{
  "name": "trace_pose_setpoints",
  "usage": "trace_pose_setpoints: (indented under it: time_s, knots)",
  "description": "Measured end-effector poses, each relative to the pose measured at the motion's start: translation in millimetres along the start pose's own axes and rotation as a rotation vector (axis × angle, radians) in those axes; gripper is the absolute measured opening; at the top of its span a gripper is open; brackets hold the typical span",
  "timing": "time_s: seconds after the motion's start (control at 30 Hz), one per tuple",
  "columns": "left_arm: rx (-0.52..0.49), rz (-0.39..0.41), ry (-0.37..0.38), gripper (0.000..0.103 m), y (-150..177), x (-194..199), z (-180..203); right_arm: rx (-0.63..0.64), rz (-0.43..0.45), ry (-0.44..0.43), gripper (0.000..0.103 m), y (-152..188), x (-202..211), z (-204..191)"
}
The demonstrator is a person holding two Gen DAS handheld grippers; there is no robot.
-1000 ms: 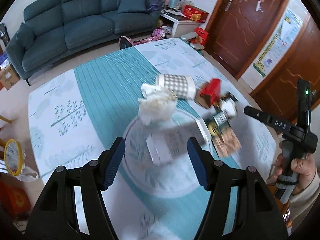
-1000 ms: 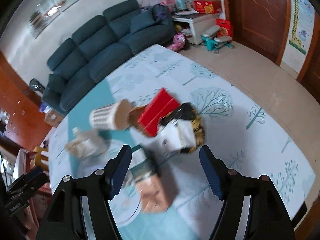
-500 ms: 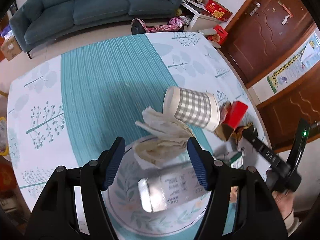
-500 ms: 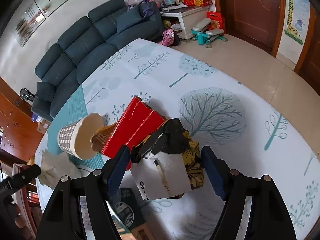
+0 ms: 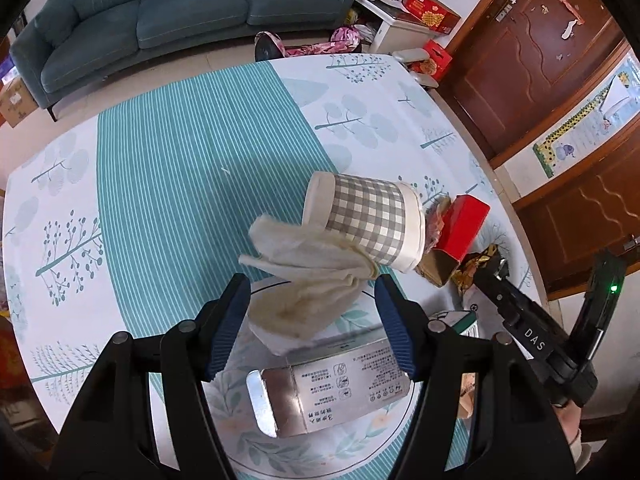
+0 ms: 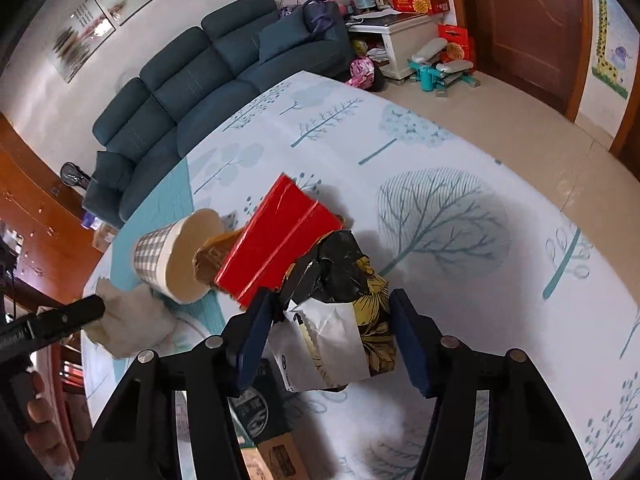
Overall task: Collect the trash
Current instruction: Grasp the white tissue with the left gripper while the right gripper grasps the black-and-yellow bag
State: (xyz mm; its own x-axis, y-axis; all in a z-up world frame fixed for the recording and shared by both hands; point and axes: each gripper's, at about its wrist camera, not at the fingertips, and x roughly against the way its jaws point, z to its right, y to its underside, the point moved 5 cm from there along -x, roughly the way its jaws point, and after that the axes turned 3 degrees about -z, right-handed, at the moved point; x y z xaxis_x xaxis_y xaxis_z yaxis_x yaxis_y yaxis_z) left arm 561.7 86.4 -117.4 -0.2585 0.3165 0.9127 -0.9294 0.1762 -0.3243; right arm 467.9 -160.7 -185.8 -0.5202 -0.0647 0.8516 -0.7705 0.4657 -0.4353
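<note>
L claw (image 5: 312, 328) wide, pointing steeply down over table (image 5: 180, 152); crumpled tissue wad (image 5: 316, 276) sits betw. its blue pads, pads not pressing it, gap each side. Tissue rests on round glass turntable (image 5: 240, 412) at table centre, touching the checked paper cup (image 5: 372, 220) lying on its side just behind. Flattened silver carton (image 5: 332, 384) lies on turntable below the tissue, close under the claw

R claw (image 6: 332, 336) about half open, jaws have just been closing in; crumpled black/gold/white wrapper (image 6: 344, 312) betw. them. L pad looks to touch wrapper edge, R pad just beside it w/ thin gap – no firm grip seen. Wrapper sits on tablecloth (image 6: 440, 208), tree print

Red box (image 6: 280, 252) lies flat behind wrapper, touching it, leaning against cup base (image 6: 192, 256); brown cardboard scrap (image 6: 212, 252) betw. cup and red box. Dark-printed pack (image 6: 256, 412) and kraft box (image 6: 276, 456) under R claw frame, near edge

From L view, R claw body (image 5: 532, 332) visible at right, green LED lit, person's hand (image 5: 572, 432) on its handle. Room behind: teal sofa (image 5: 152, 12), brown door (image 5: 532, 40)
</note>
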Motion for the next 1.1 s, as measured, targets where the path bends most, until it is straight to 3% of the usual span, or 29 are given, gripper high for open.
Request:
trace_pose_setpoints:
  time_s: [0.1,0.27,0.5,0.7,0.9,0.93,1.0,1.1]
  knots:
    - [-0.025,0.019,0.032,0.061,-1,12,-5,0.016,0.002,-0.014,0.058,7,0,-1]
    - [-0.109,0.022,-0.011,0.061,-6,15,-5,-0.004,-0.002,-0.031,0.058,13,4,1]
    - [-0.369,-0.003,-0.010,0.061,-7,12,20,0.000,-0.009,-0.041,0.058,26,10,2]
    - [-0.566,-0.013,-0.091,0.061,-2,-2,40,-0.013,-0.012,-0.043,0.058,30,13,4]
    - [-0.686,-0.033,-0.220,0.061,15,-32,53,-0.011,-0.024,-0.043,0.058,33,17,1]
    - [-0.690,-0.031,-0.240,0.060,18,-35,53,-0.012,-0.022,-0.045,0.058,34,19,0]
    - [-0.680,-0.012,-0.252,0.045,23,-36,54,-0.010,-0.017,-0.053,0.058,37,23,1]
    - [-0.588,-0.011,-0.236,0.023,26,-24,52,-0.016,0.005,-0.077,0.058,43,39,2]
